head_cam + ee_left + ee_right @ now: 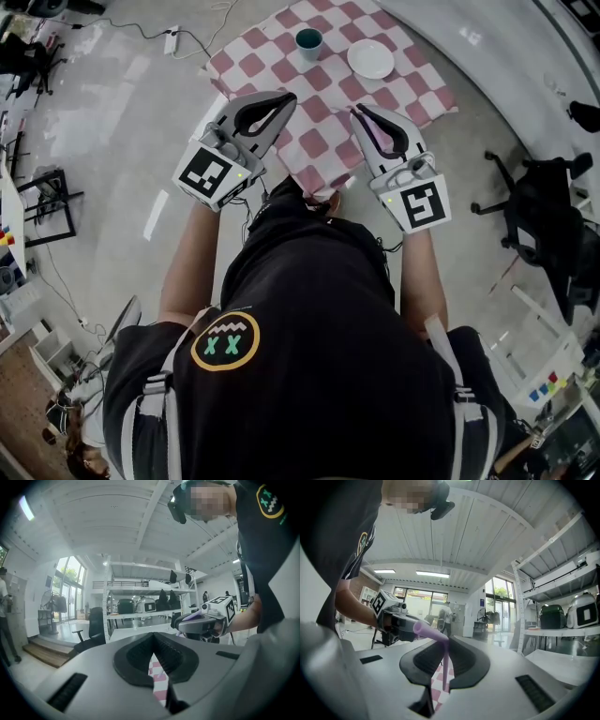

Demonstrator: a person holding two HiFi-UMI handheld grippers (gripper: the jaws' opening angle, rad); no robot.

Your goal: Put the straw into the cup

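A teal cup point(308, 40) stands upright at the far end of the table's pink-and-white checked cloth point(319, 112). My right gripper point(357, 111) hovers over the cloth's near edge, well short of the cup. In the right gripper view that gripper point(446, 641) is shut on a purple bent straw point(446, 667), whose short end sticks out up and to the left. My left gripper point(289, 97) is beside it at the same height, its jaws shut with nothing between them point(153, 637). The left gripper view also shows the straw point(192, 617) on the right gripper.
A white plate point(371, 58) lies to the right of the cup. A black office chair point(544, 211) stands on the floor to the right of the table. A power strip with cables point(172, 39) lies at the far left. A metal shelf rack point(140, 604) stands beyond.
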